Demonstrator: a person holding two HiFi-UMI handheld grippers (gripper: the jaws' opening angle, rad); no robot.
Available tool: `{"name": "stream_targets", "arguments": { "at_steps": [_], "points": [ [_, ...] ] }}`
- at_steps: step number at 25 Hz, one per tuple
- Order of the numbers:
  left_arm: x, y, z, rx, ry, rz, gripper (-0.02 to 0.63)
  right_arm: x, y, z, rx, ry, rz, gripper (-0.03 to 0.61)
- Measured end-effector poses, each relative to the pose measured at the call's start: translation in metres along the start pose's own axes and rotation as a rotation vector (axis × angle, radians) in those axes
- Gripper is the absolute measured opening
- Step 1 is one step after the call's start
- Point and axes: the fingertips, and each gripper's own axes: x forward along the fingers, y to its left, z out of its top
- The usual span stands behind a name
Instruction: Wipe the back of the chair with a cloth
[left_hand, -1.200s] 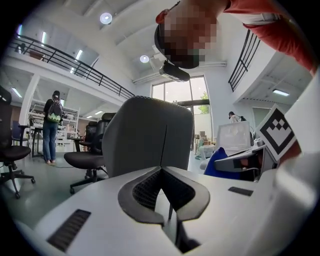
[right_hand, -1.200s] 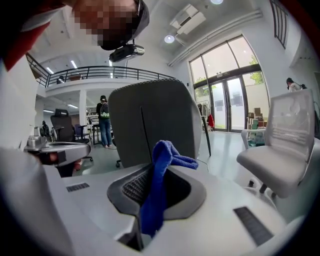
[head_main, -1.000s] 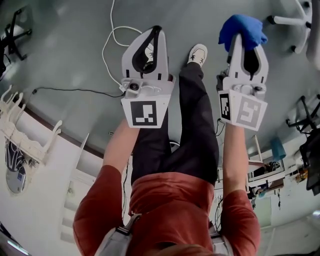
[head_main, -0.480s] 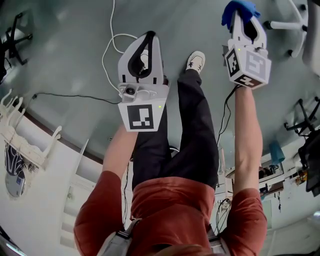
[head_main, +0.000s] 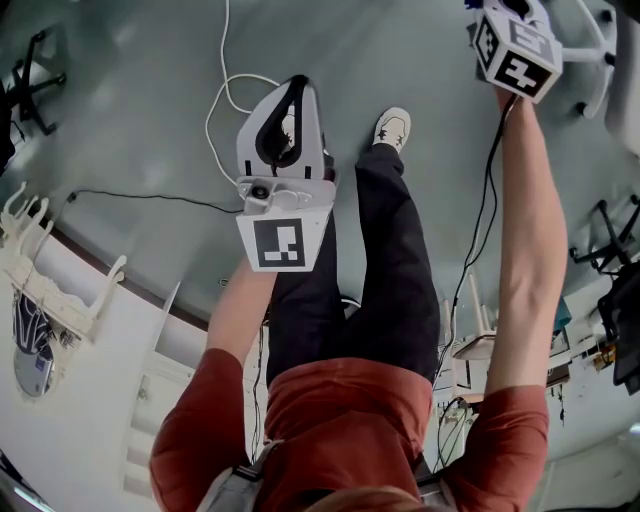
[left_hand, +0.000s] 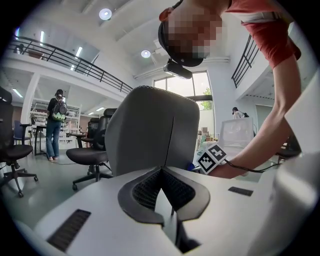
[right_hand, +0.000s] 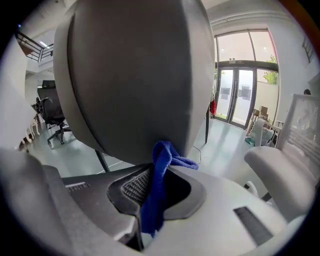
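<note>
Pinching the blue cloth and touching it to the lower edge of the grey chair back mid-frame, the right hand-held gripper seems to be starting the wipe, which next needs a firm sweep across; the left hand-held gripper is closed, empty.

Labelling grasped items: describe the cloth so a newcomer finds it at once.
In the right gripper view, a grey rounded chair back fills the upper frame. At its lower edge, the right gripper is shut on a crumpled blue fabric cloth, the only blue thing among grey and white.
</note>
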Motion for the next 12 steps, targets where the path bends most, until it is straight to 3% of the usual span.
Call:
{"name": "stream_targets", "arguments": {
  "at_steps": [8,12],
  "points": [
    [0.0045,-0.0034,-0.0007,-0.013,0.003,-0.015,0.014,0.0103,-0.0033,0.0018,-0.015,0.026,-0.001,0.058],
    [0.0041,0.0055,0.0012,-0.039,-0.004,-0.004,0.014,0.0131,0.0052,0.0046,0.056,0.051,0.017,0.058]
  ]
}}
